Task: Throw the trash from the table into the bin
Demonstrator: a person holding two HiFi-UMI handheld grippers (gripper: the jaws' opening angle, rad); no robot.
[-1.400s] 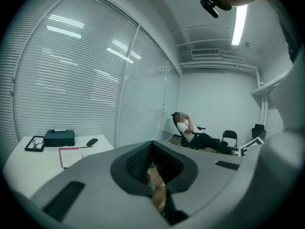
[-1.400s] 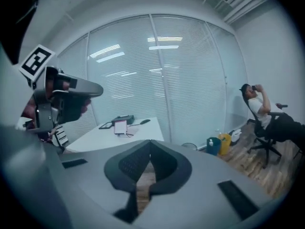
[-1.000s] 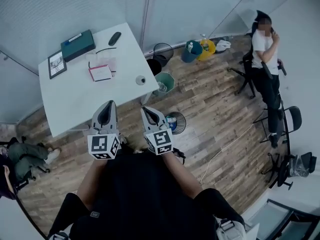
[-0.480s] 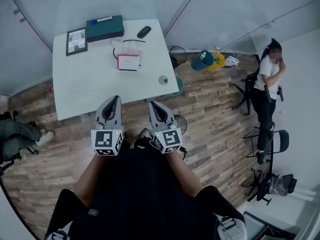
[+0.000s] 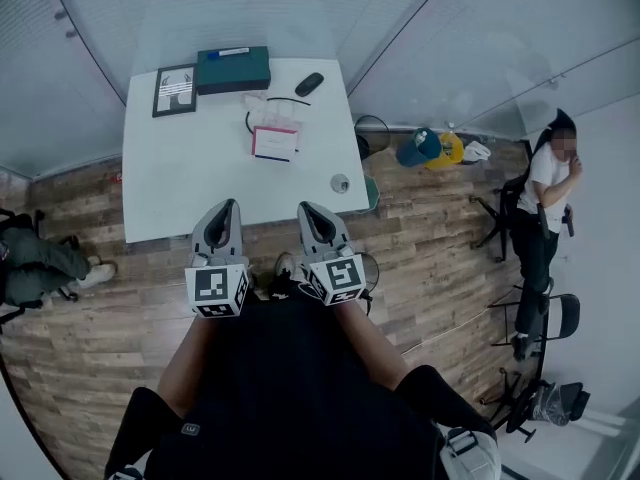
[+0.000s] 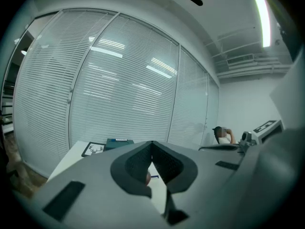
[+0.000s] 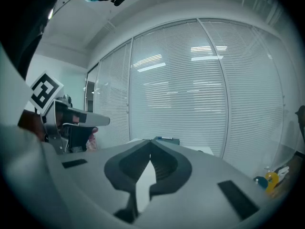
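The white table (image 5: 170, 198) stands just ahead of both grippers in the head view. On it lie a pink-and-white paper packet (image 5: 274, 140) and a small round thing (image 5: 340, 183) near the right edge. A green bin (image 5: 371, 194) peeks out under that edge, and a wire bin (image 5: 368, 266) stands on the floor beside my right hand. My left gripper (image 5: 229, 207) and right gripper (image 5: 307, 209) hover side by side at the table's near edge, both shut and empty. In the gripper views the left gripper (image 6: 152, 143) and the right gripper (image 7: 150, 141) show their tips touching.
A picture frame (image 5: 175, 90), a teal box (image 5: 233, 69) and a black mouse (image 5: 309, 84) lie at the table's far end. A black wire bin (image 5: 372, 134), a blue bin (image 5: 418, 148) and a yellow bin (image 5: 451, 149) line the glass wall. A person (image 5: 545, 203) stands at right.
The view has swung round, so the table now lies straight ahead and closer to both grippers. Both grippers have stayed shut and empty.
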